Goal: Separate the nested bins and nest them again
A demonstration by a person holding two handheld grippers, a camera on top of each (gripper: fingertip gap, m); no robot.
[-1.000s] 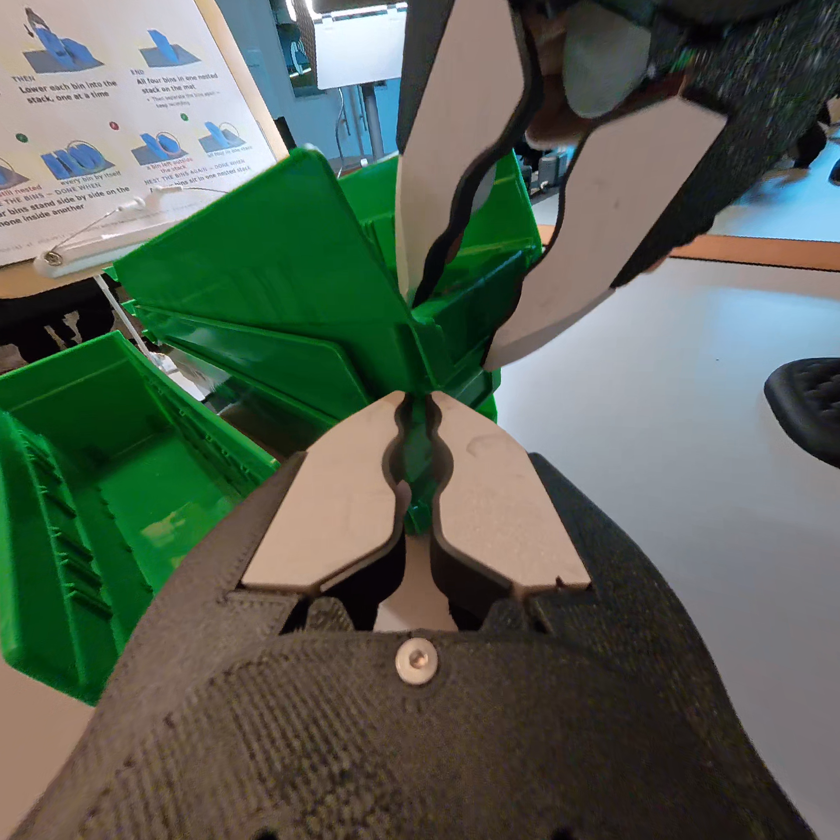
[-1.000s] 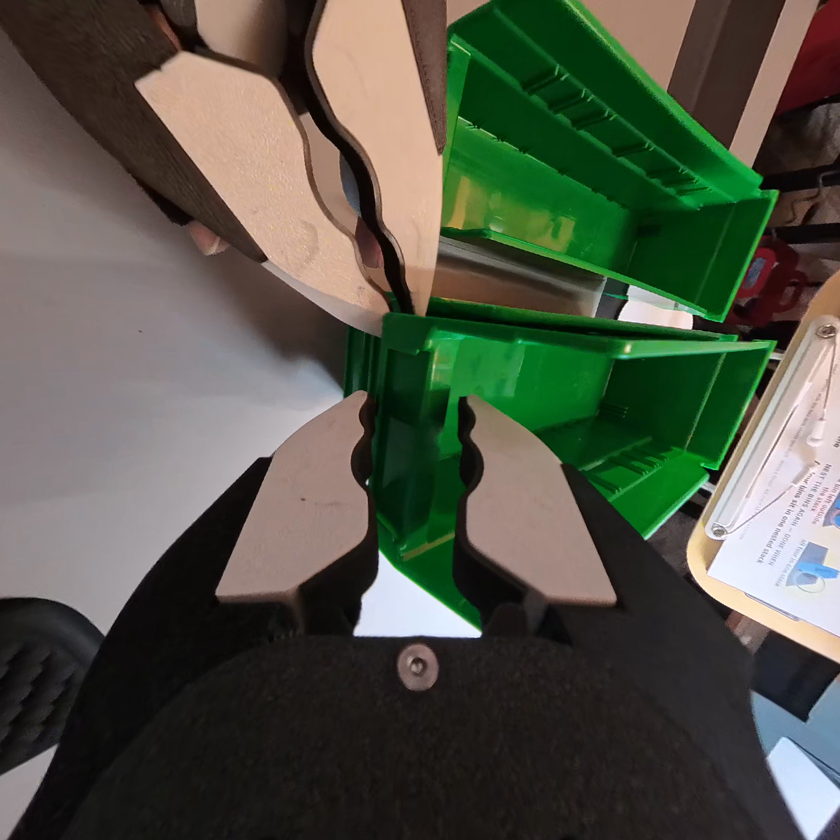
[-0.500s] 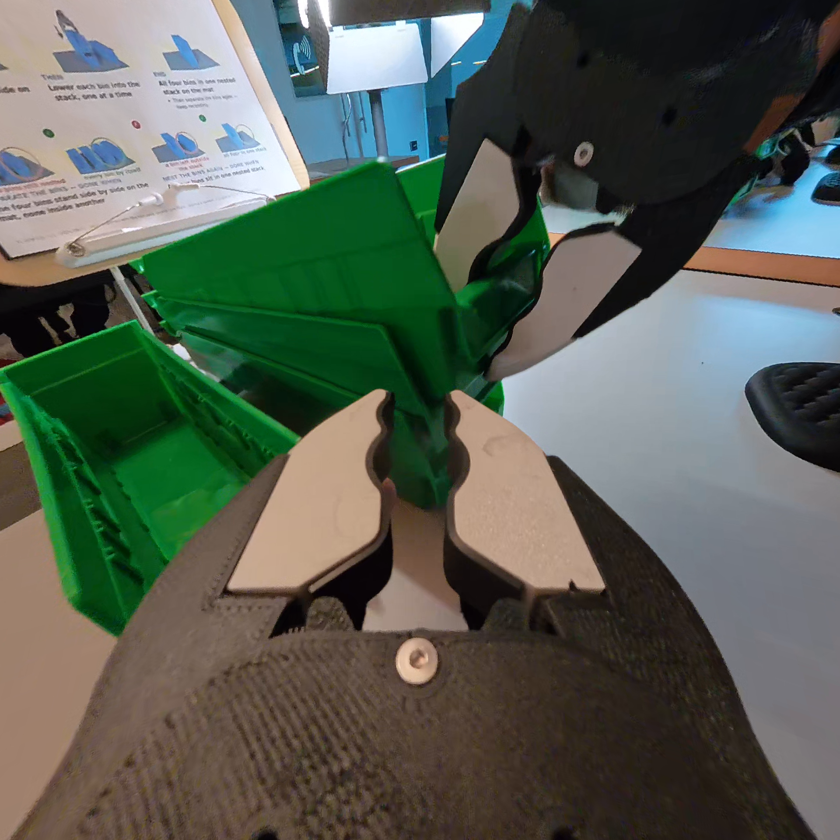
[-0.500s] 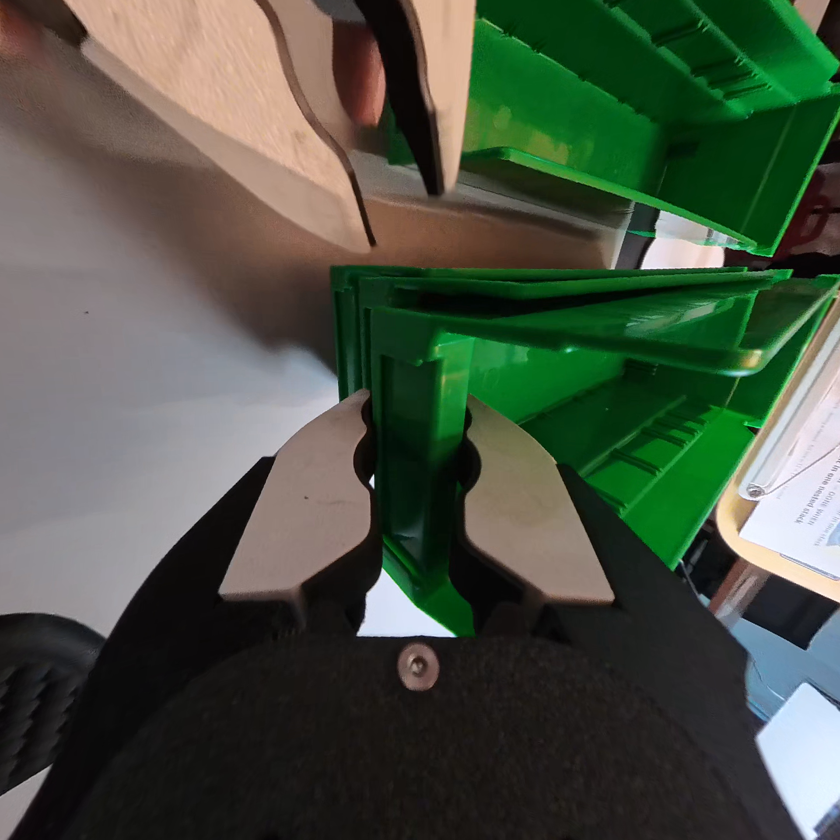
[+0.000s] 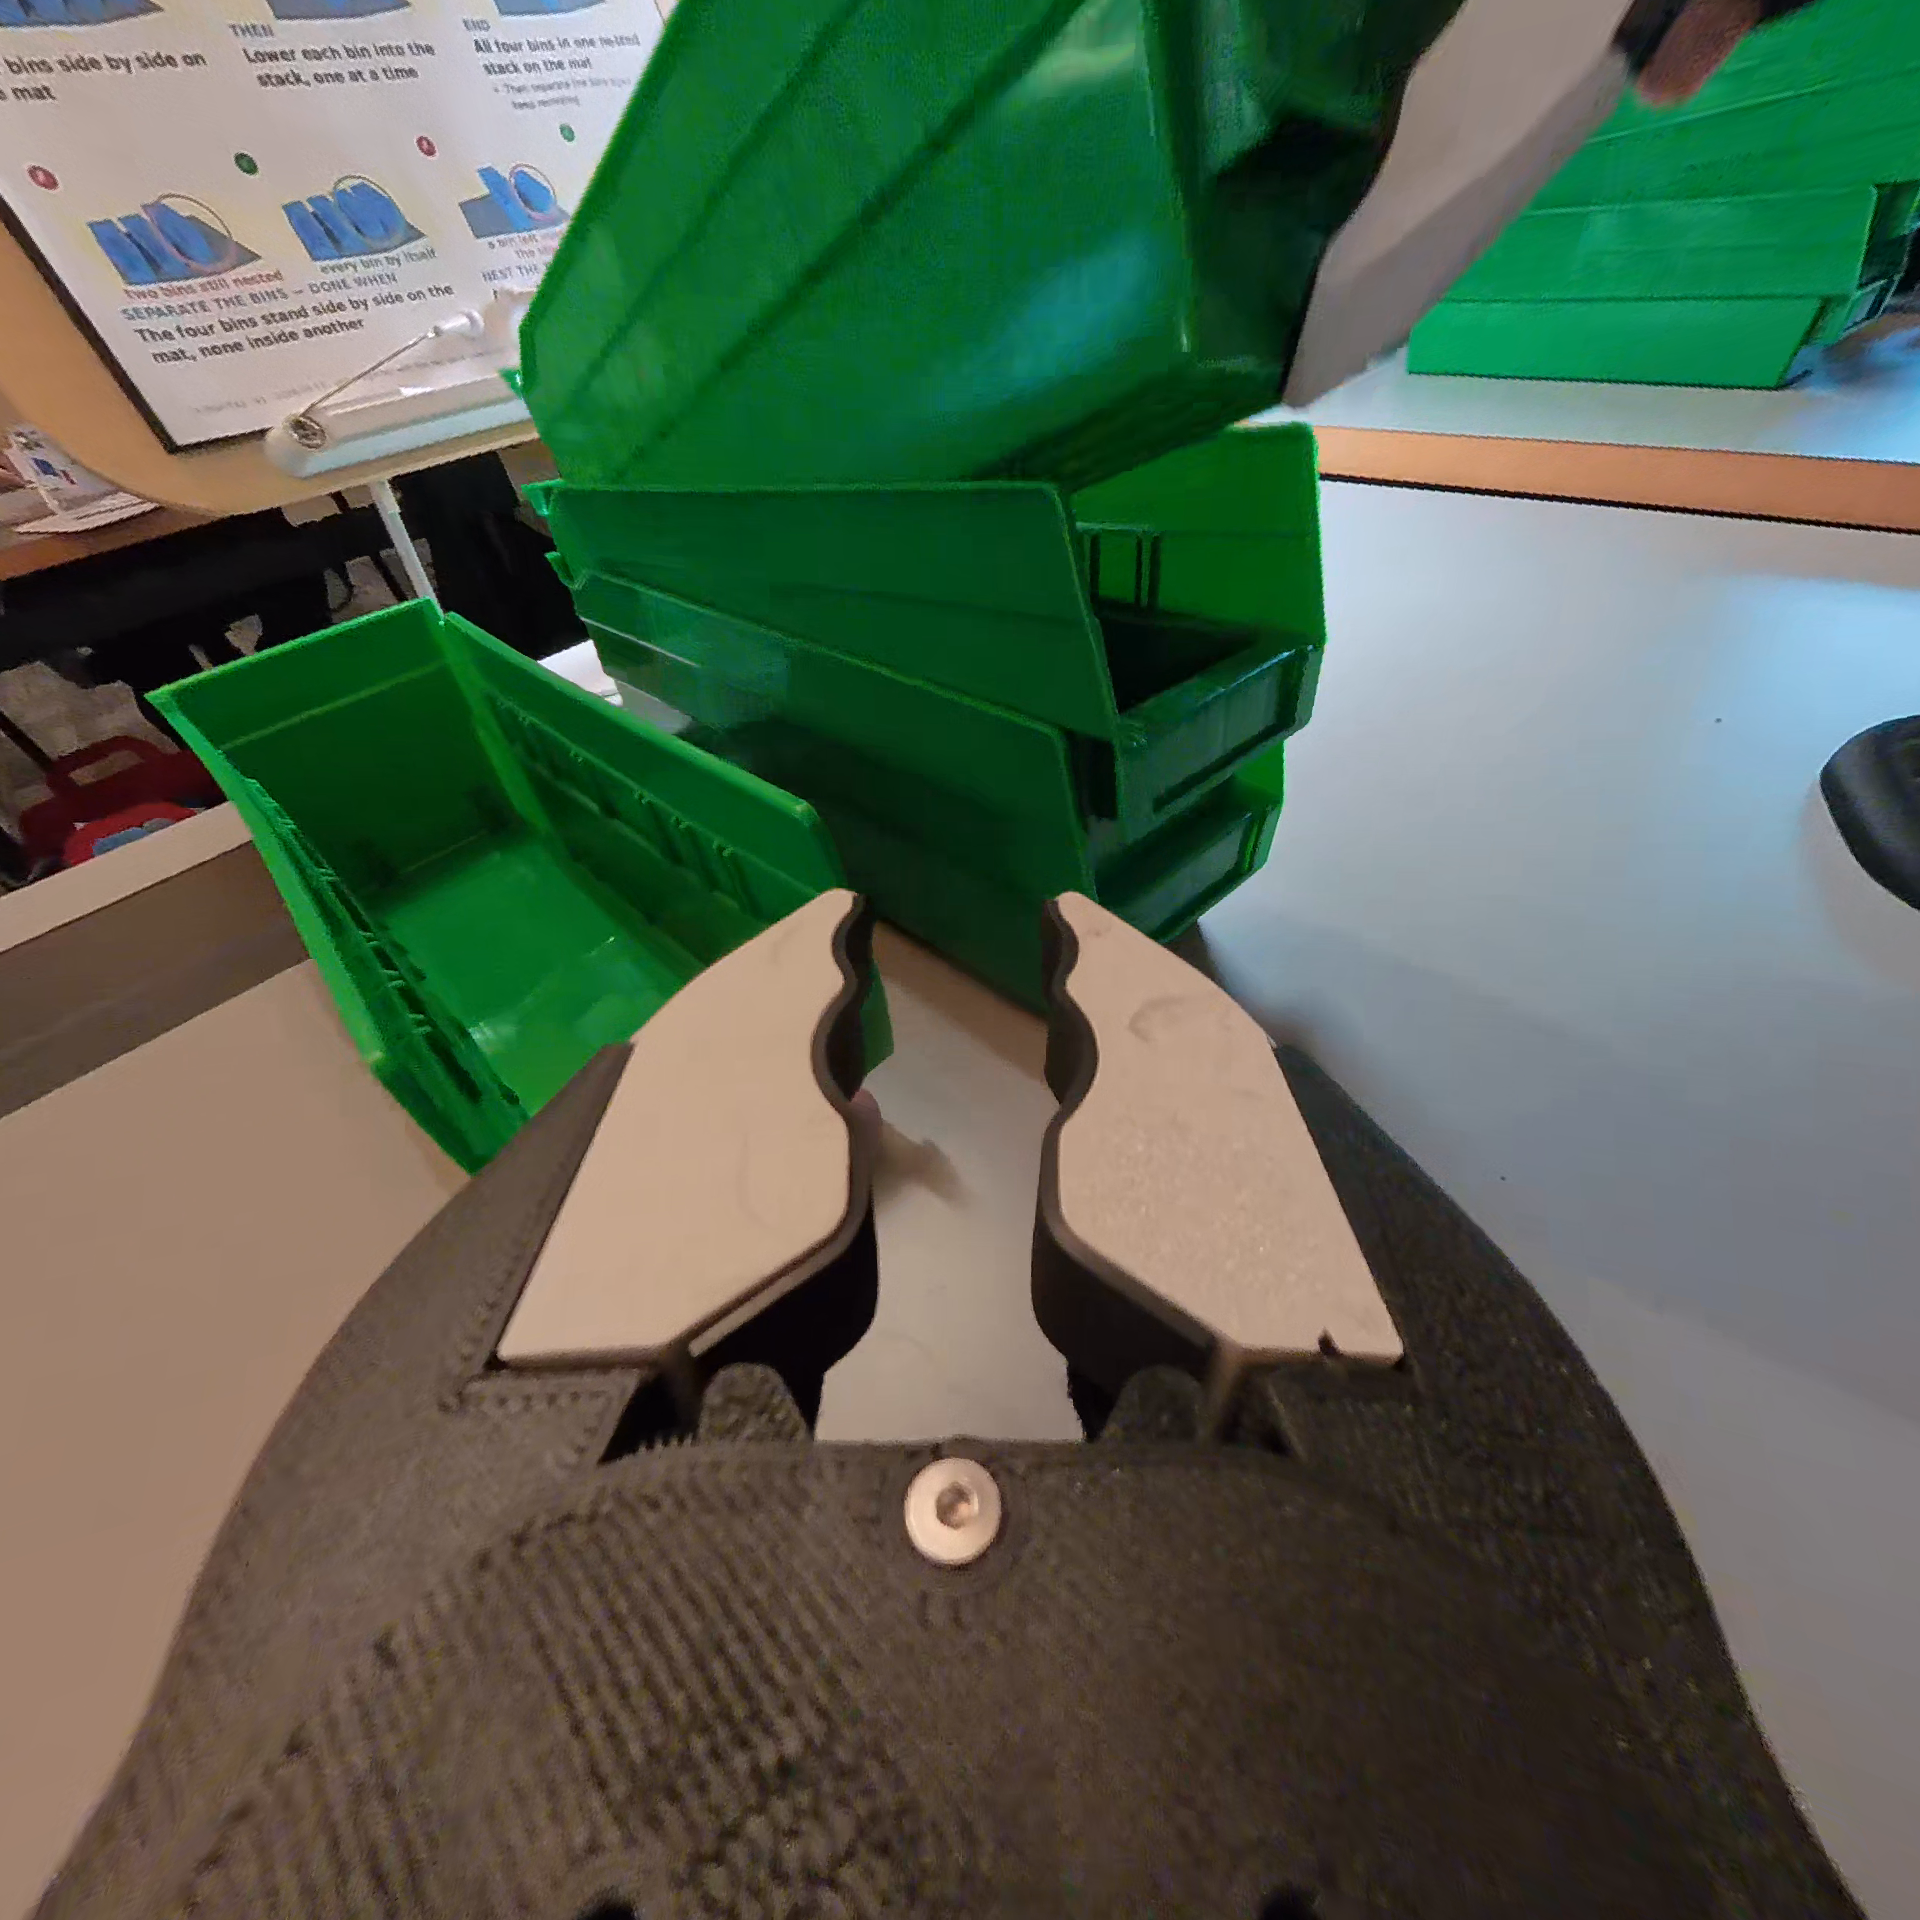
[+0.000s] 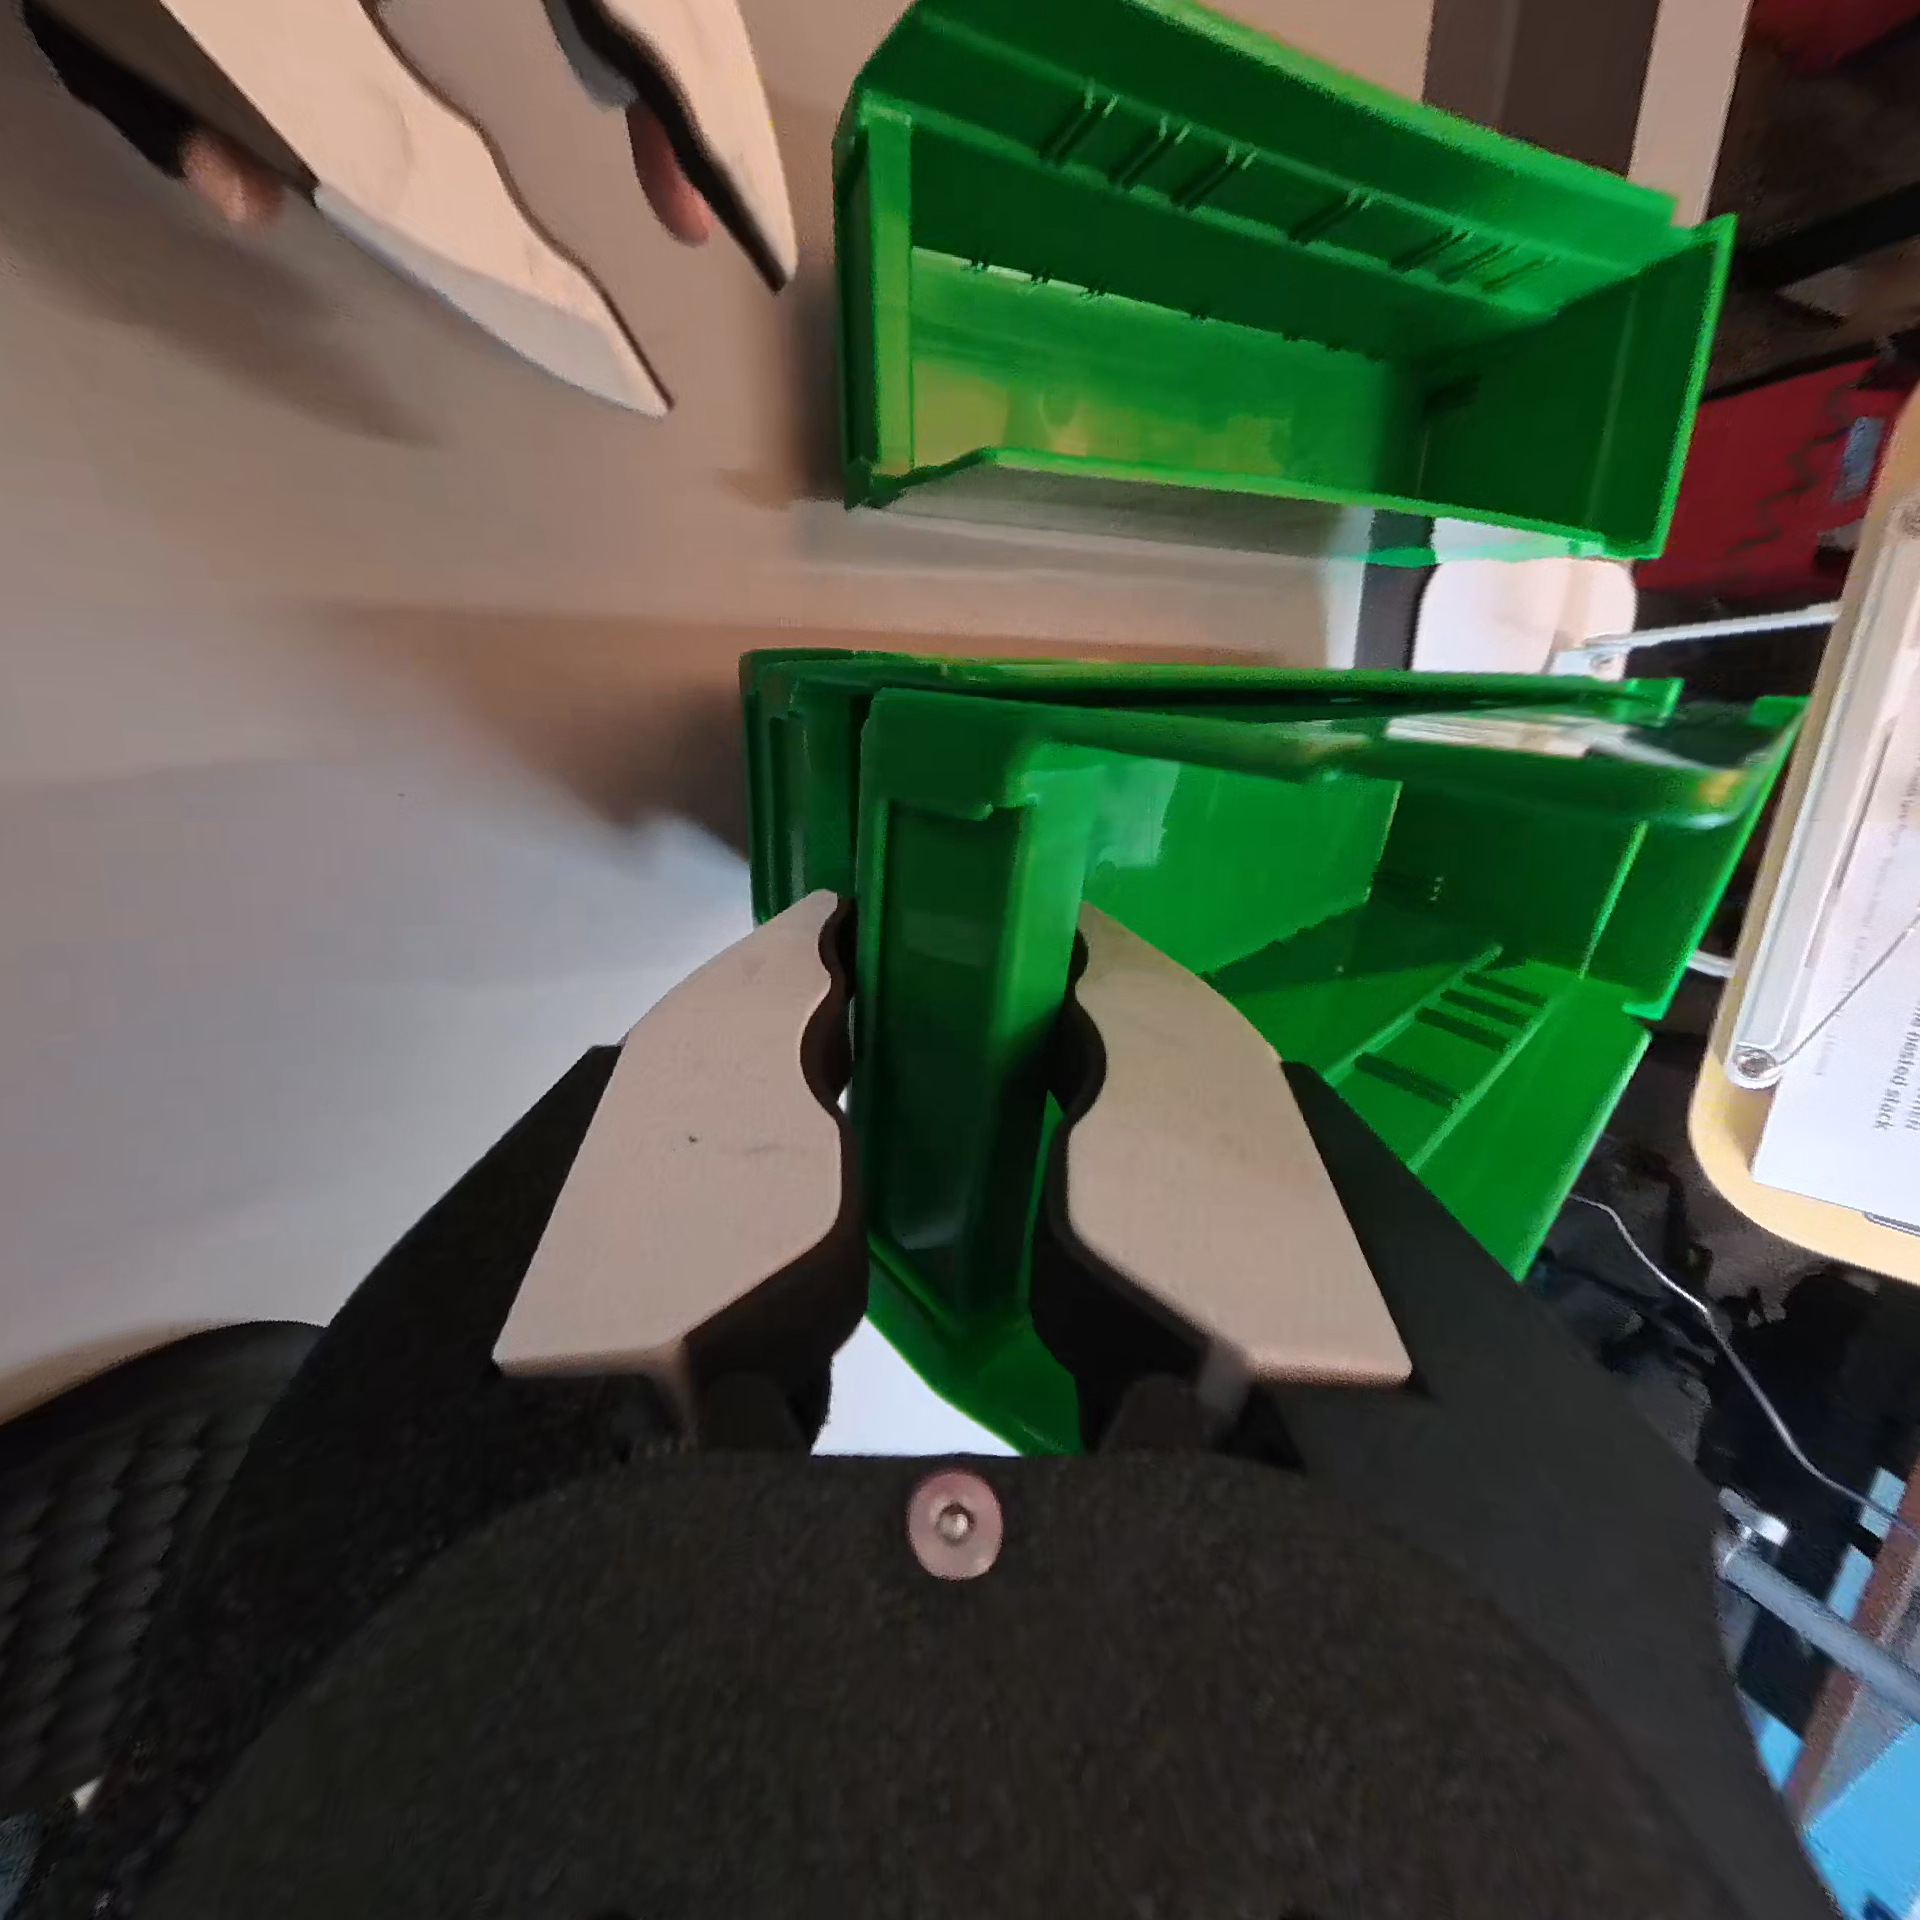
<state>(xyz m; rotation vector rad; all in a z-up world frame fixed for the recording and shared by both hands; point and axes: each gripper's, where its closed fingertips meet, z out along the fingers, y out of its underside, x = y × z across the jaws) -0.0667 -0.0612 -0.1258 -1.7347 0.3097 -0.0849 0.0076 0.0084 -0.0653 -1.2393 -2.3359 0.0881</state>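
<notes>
Pale tabletop (image 5: 1558,935) filled the right half of the left wrist view, with a wooden edge strip running behind it and more green bins blurred at the upper right. An instruction sheet on a clipboard (image 5: 260,208) leaned at the upper left, its top cut off by the frame.

At centre stood the nested stack of green bins (image 5: 935,665), and just left of it a single open bin (image 5: 499,862) sat on the table, its near corner hidden behind the left gripper (image 5: 951,971). That gripper's jaws stood apart with only bare tabletop between them, close in front of the stack and holding nothing.

Above the stack hung a lifted bin (image 5: 914,239), tilted, its underside toward the camera, its top cropped by the frame. In the right wrist view the right gripper (image 6: 951,935) was clamped on the front lip of that lifted bin (image 6: 1299,904), both pads pressed against the green plastic. The single bin (image 6: 1247,312) showed at the top of that view, and the left gripper (image 6: 727,343) appeared blurred at the upper left. A dark curved object (image 5: 1870,810) at the right edge was too cropped to identify.
</notes>
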